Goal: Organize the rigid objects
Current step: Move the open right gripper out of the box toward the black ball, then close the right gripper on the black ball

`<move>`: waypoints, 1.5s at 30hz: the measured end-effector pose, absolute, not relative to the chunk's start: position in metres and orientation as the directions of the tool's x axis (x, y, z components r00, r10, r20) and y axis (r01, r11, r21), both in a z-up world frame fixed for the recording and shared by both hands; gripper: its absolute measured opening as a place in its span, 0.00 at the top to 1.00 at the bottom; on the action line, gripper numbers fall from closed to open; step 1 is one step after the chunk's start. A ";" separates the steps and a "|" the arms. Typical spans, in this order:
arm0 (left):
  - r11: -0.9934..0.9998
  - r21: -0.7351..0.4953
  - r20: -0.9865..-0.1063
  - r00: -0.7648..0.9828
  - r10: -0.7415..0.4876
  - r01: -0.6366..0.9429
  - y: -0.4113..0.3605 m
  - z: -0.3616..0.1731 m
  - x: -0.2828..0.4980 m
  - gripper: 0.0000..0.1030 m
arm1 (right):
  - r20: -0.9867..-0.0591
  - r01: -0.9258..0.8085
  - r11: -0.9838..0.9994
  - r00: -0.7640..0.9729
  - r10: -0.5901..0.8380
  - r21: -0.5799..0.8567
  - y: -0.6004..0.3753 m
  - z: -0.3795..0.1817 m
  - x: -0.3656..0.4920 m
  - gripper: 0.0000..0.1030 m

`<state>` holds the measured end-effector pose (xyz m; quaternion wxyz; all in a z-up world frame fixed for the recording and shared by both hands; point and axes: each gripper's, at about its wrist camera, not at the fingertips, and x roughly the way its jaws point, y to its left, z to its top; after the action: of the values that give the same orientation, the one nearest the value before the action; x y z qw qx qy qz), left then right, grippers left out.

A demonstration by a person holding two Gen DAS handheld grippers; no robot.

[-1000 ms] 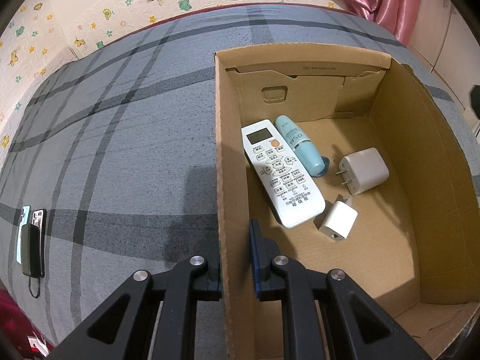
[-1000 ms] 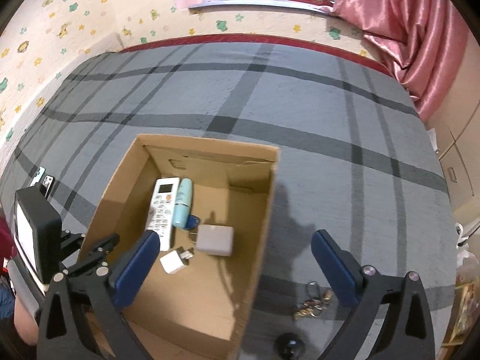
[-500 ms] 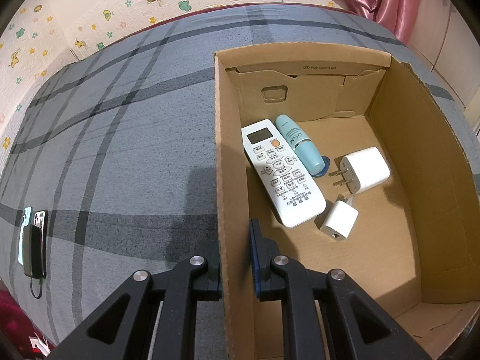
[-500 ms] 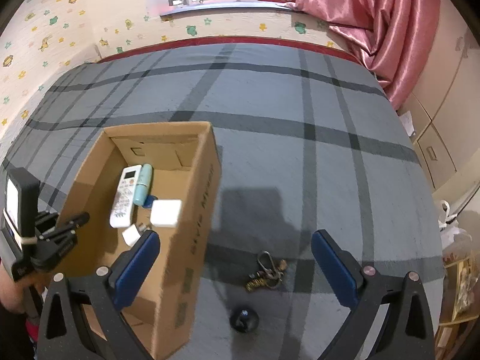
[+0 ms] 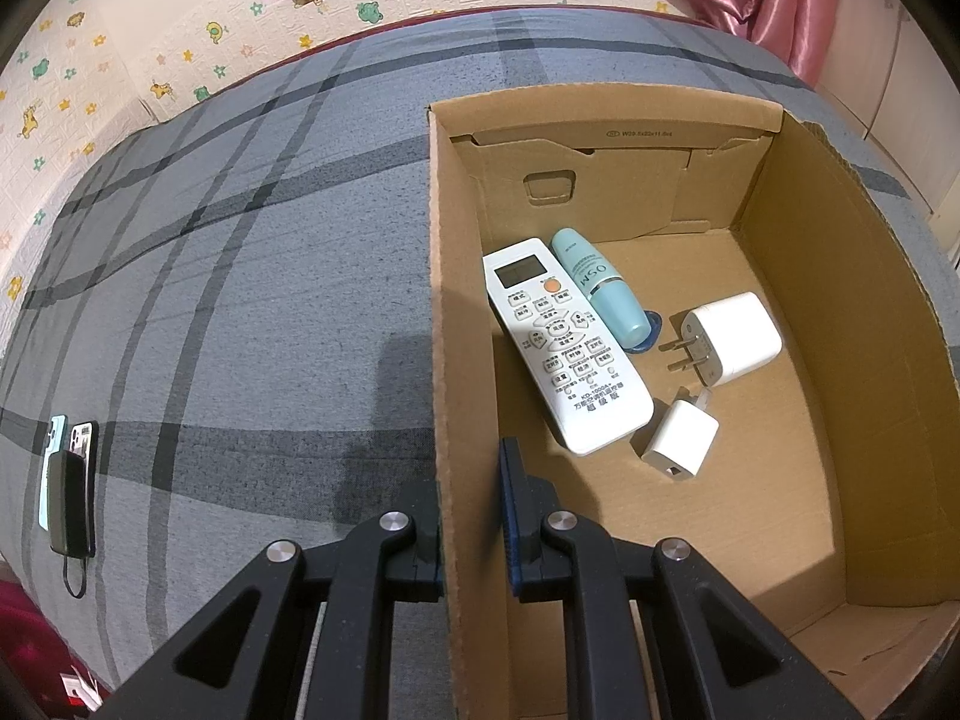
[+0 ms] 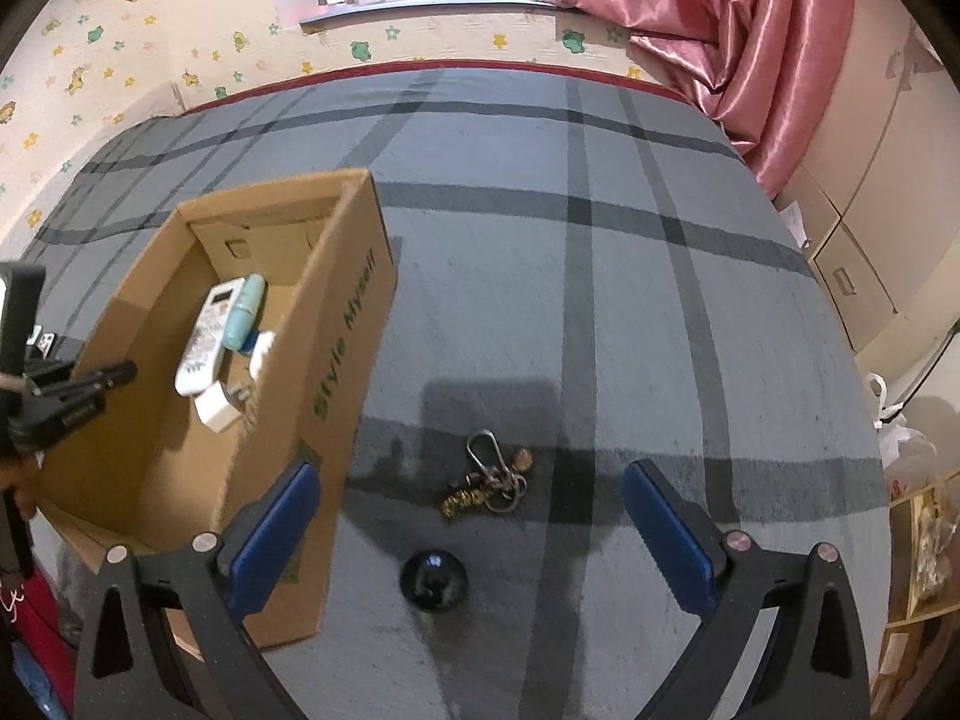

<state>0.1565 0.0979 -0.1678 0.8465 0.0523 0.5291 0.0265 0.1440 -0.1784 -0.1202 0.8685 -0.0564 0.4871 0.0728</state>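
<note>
A cardboard box (image 5: 444, 312) stands on the grey plaid bed. My left gripper (image 5: 471, 516) is shut on its left wall, one finger inside and one outside. In the box lie a white remote (image 5: 561, 345), a teal tube (image 5: 600, 294), a large white charger (image 5: 732, 336) and a small white charger (image 5: 681, 441). The box also shows in the right wrist view (image 6: 336, 360). My right gripper (image 6: 474, 522) is open and empty above a bunch of keys (image 6: 489, 480) and a black round object (image 6: 433, 579) on the bed right of the box.
Two phones and a black power bank (image 5: 66, 480) lie at the bed's left edge. A pink curtain (image 6: 720, 42) and cabinets (image 6: 864, 210) stand to the right. The bed spreads wide beyond the box and keys.
My right gripper has moved right, from over the box to over the keys and the black round object. My left gripper has stayed shut on the box wall.
</note>
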 end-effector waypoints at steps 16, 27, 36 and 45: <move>0.993 0.115 -0.893 0.439 0.100 0.008 0.097 -0.168 0.157 0.86 | -0.872 -0.184 0.982 0.486 0.057 -0.038 -0.189 -0.174 0.128 0.00; 0.993 0.122 -0.892 0.440 0.105 0.009 0.096 -0.168 0.156 0.86 | -0.892 -0.195 0.980 0.448 0.064 -0.028 -0.183 -0.204 0.129 0.01; 0.992 0.123 -0.892 0.440 0.106 0.008 0.096 -0.167 0.156 0.86 | -0.904 -0.207 0.978 0.414 0.105 0.018 -0.181 -0.212 0.129 0.29; 0.992 0.123 -0.892 0.440 0.107 0.008 0.096 -0.167 0.156 0.86 | -0.910 -0.215 0.975 0.392 0.133 0.050 -0.180 -0.212 0.127 0.61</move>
<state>0.1564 0.0957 -0.1675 0.8467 0.0546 0.5285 0.0293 0.1275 -0.1795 -0.2118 0.8335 -0.0379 0.5413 0.1045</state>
